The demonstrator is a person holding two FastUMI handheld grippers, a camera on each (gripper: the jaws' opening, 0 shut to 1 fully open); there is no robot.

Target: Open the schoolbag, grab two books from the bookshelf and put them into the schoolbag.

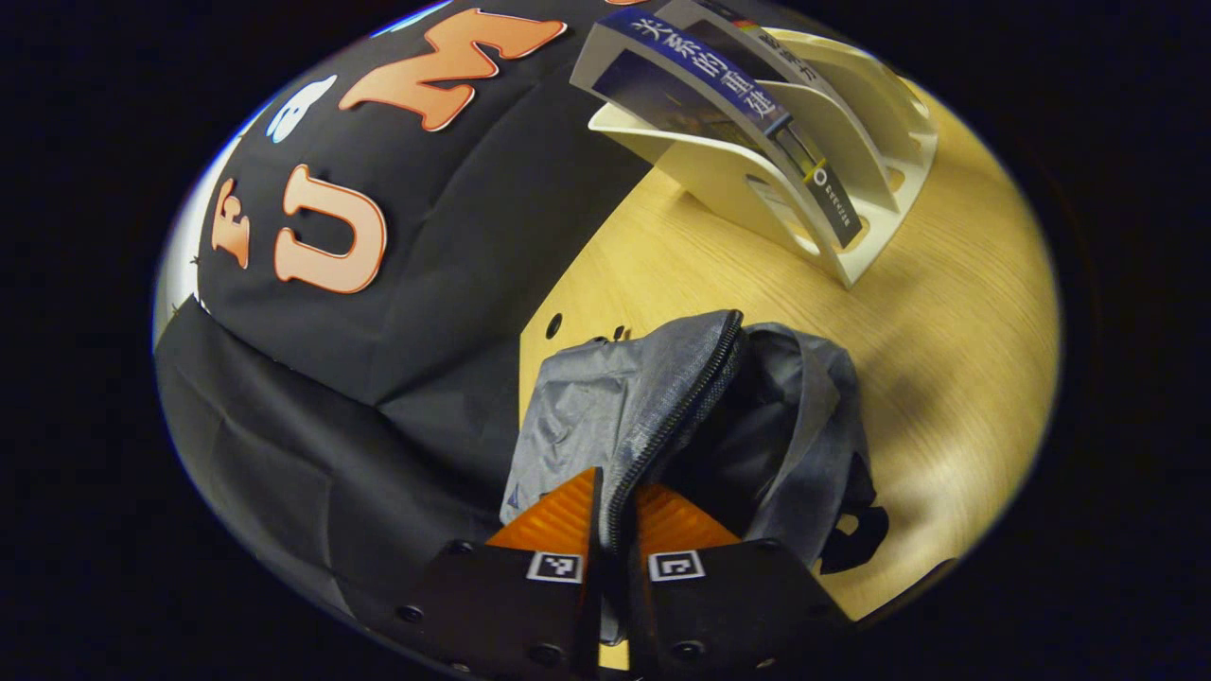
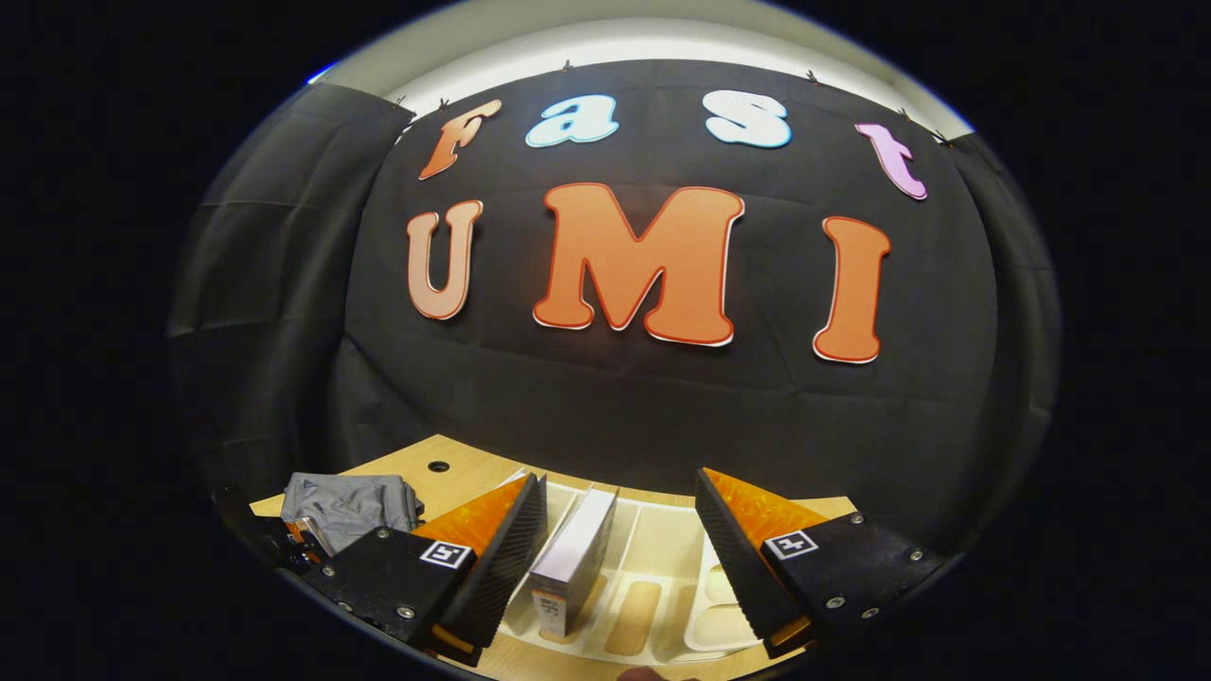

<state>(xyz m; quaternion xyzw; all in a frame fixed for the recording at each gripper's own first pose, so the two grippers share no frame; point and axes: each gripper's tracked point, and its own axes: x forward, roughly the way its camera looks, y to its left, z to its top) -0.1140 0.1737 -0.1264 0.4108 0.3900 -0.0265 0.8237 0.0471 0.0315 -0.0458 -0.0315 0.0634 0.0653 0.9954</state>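
Between the closely set fingers of the left gripper point(image 1: 615, 515), a fold of grey fabric at the zipper edge of the schoolbag point(image 1: 662, 416) is pinched and held up; the bag's mouth gapes dark just beyond the fingertips. Outward from this grip, the schoolbag lies slumped on the pale wooden table point(image 1: 946, 359), near the table's edge by the booth's black cloth wall. Farther back on the table stands the white bookshelf point(image 1: 851, 170), its curved dividers holding a book point(image 1: 719, 95) with a dark blue cover that leans in a slot, with a second behind it.

Fingers of the right gripper point(image 2: 620, 539) stand wide apart and hold nothing; they straddle one white-edged book point(image 2: 572, 563) standing in the bookshelf point(image 2: 662, 586), near the inner face of one finger, whether in contact cannot be told. The schoolbag point(image 2: 350, 506) shows off to one side on the table point(image 2: 454, 473).

Judged step: bag opened and held open; first book about to be grasped. The next move would call for closing the wide fingers squarely on the book's covers, then lifting it free of the dividers toward the held-open mouth. The bag's limp fabric will likely collapse if released.
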